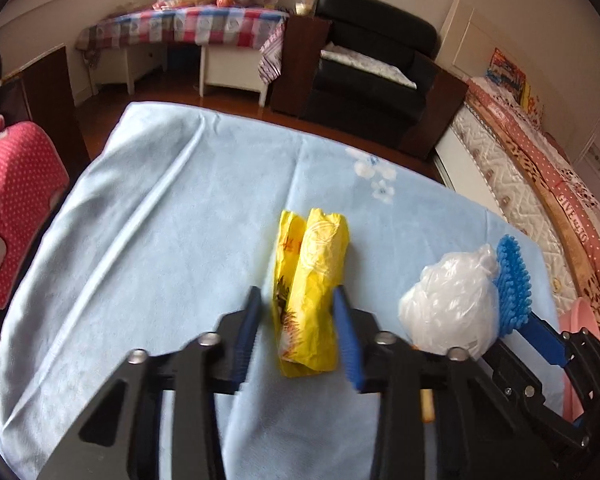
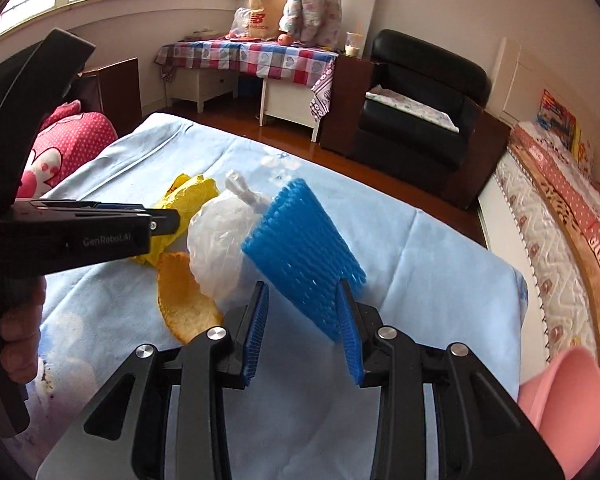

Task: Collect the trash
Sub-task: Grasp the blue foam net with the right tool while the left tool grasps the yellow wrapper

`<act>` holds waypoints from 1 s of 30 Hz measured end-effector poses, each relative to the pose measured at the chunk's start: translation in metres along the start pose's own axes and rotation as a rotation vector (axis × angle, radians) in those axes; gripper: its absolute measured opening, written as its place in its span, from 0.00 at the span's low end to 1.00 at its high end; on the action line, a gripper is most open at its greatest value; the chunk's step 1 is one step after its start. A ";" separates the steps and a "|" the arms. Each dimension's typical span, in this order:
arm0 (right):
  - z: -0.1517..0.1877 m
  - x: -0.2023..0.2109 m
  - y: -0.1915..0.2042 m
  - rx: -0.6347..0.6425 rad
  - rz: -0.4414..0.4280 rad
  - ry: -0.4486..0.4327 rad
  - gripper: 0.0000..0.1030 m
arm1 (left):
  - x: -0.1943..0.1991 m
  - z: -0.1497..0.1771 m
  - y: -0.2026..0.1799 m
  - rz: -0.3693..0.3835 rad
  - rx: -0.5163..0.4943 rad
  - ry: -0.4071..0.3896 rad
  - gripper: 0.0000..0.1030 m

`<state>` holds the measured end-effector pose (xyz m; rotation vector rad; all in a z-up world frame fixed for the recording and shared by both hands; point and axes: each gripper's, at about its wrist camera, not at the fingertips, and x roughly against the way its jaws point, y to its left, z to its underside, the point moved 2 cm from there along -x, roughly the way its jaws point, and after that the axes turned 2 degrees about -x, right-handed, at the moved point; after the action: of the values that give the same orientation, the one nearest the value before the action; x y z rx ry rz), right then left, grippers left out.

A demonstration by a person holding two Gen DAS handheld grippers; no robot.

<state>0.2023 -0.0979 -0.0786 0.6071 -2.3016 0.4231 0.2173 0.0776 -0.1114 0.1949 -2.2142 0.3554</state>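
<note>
Standing beyond a light blue blanket [image 1: 148, 200]: black armchair [image 2: 416, 120], checked tablecloth [image 2: 256, 56] covering a white bench, pink cushion [image 1: 12, 208] lying left

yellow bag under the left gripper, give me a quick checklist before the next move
1. Yellow bag between the left gripper pads: ok.
2. Pads pressing on it: cannot tell.
3. Right gripper shut on the blue foam net: ok.
4. White plastic bag clear of the left gripper: ok.
5. Orange peel collected: not ok, lies on the blue cloth.
6. Pink bin within reach: cannot tell.
</note>
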 end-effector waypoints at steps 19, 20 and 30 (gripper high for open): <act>0.016 0.045 -0.025 -0.287 -0.109 -0.033 0.07 | 0.047 0.017 -0.008 0.042 -0.045 -0.073 0.09; 0.017 0.049 -0.024 -0.298 -0.109 -0.034 0.07 | 0.051 0.019 -0.009 0.044 -0.049 -0.077 0.09; 0.042 0.091 -0.027 -0.371 -0.097 -0.065 0.07 | 0.103 0.041 -0.026 0.051 -0.099 -0.141 0.09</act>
<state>0.1351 -0.1671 -0.0395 0.5473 -2.3185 -0.0723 0.1303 0.0379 -0.0498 0.1136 -2.3731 0.2659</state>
